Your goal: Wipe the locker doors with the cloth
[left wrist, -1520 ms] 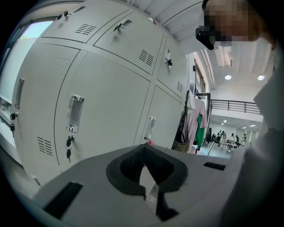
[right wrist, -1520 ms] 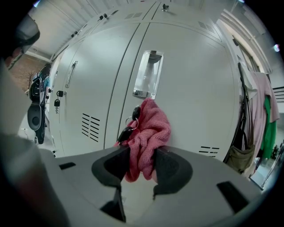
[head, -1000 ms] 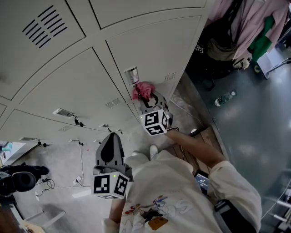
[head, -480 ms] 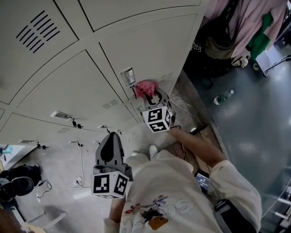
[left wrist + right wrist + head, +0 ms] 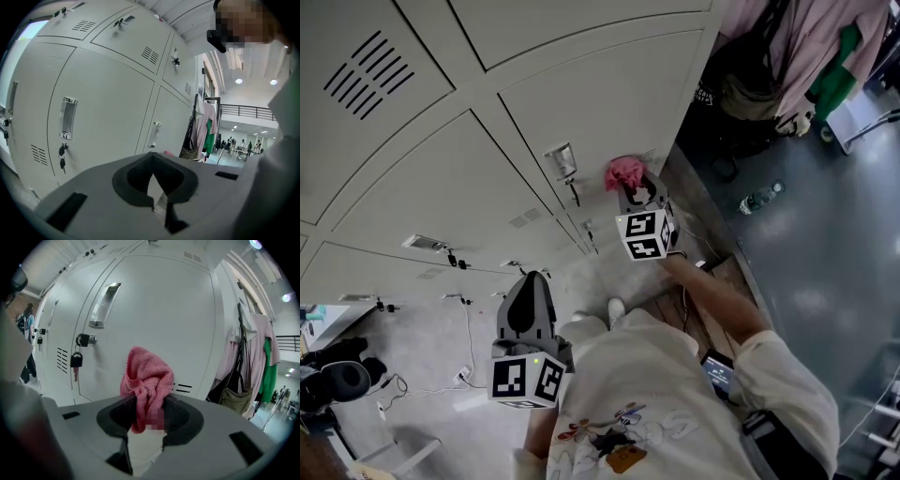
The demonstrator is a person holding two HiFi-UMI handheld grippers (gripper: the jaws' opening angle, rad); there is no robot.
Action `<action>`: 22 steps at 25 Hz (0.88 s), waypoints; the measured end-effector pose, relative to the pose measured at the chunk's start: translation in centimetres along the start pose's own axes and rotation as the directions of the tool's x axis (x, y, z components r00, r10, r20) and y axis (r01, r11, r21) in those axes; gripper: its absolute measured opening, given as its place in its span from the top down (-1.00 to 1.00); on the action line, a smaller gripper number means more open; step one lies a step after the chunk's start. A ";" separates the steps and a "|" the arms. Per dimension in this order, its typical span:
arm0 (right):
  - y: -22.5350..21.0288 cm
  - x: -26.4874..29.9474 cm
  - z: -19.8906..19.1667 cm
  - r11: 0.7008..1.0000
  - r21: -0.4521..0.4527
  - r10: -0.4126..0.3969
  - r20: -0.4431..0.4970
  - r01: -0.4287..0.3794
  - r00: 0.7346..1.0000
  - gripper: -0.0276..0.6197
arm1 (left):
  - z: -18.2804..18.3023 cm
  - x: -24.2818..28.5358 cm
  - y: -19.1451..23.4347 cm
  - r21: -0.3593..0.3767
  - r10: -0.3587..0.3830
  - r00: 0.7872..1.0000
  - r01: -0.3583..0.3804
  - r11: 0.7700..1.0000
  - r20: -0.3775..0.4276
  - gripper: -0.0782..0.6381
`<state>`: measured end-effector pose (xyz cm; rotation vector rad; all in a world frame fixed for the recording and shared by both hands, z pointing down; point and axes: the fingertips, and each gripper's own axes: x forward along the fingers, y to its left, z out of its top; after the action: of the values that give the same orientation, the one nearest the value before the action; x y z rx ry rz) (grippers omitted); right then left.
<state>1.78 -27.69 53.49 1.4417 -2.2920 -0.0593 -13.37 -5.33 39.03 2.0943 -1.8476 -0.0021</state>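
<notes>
I'm mid-wipe, my right tongs (image 5: 631, 187) clamped on the pink cloth (image 5: 624, 172) at the locker door (image 5: 609, 103), left tongs (image 5: 529, 286) closed and empty; next, press and sweep across it.

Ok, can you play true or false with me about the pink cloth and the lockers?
1. The right gripper pinches a pink cloth. True.
2. The left gripper holds a sponge. False: its jaws are together with nothing between them.
3. The locker door in front of the cloth is wide open. False: it is shut.
4. Clothes hang to the right of that door. True.
5. A bottle lies on the floor. True.
</notes>
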 end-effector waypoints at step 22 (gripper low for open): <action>-9.7 0.5 -3.6 0.974 0.122 -0.180 -0.096 0.191 0.979 0.45 | -0.2 1.3 -0.3 0.006 -0.038 0.999 0.038 0.999 -0.025 0.77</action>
<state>11.21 -31.90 54.39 1.6888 -2.1219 0.0960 -12.82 -6.49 39.46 2.1239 -1.7960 0.0201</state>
